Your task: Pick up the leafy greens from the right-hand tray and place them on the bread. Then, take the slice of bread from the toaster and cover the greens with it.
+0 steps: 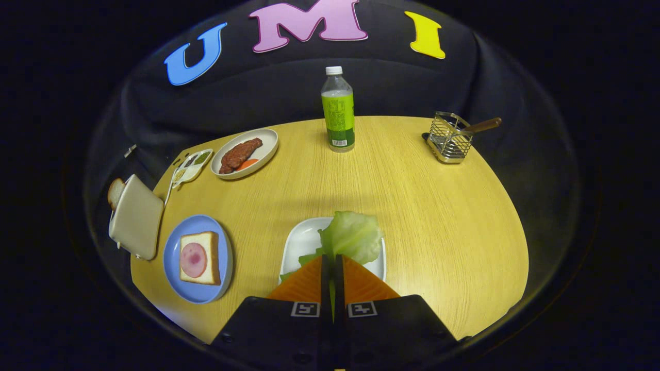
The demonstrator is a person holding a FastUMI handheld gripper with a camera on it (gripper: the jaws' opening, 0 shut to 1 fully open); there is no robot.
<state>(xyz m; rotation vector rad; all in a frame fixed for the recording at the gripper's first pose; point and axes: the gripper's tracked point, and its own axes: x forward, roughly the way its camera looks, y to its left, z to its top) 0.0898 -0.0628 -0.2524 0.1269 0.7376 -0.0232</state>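
Note:
My gripper (pixel 332 257) is shut on the leafy greens (pixel 350 236), a pale green lettuce leaf that sticks up just ahead of the fingertips. Beneath it lies the white tray (pixel 299 243), and the leaf hangs over the tray's right half. To the left, a blue plate (pixel 223 257) carries a bread slice (pixel 210 246) topped with a round pink slice of ham (pixel 193 259). Further left stands a cream toaster (pixel 135 218) with another bread slice (pixel 115 192) poking out of its far end.
A green-labelled bottle (pixel 338 110) stands at the table's far middle. A wire holder (pixel 449 138) with a wooden-handled utensil sits far right. A white oval dish (pixel 265 147) with meat and a small condiment tray (pixel 192 166) lie far left on the wooden table (pixel 438 221).

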